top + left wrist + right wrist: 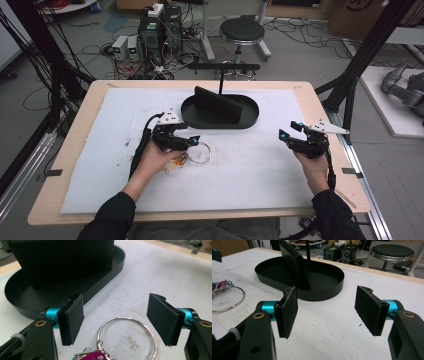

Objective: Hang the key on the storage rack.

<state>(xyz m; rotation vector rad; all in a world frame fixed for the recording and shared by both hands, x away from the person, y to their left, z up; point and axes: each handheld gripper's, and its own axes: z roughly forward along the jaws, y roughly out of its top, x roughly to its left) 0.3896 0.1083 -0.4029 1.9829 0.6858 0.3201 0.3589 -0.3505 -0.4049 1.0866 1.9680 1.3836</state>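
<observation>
The key ring (pixel 199 152) lies flat on the white mat (pixel 260 170), a pink tag (pixel 93 356) clipped to its near side. The left gripper (pixel 192 141) hovers over it, jaws spread, pinching nothing. The right gripper (pixel 288 135) hangs well apart, also spread. Beyond sits the black tray (pixel 250 119).

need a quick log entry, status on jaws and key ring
Left gripper open, jaws astride the key ring, not gripping. Right gripper open, nothing between its jaws. Ring flat on the mat, tray beyond it.
</observation>
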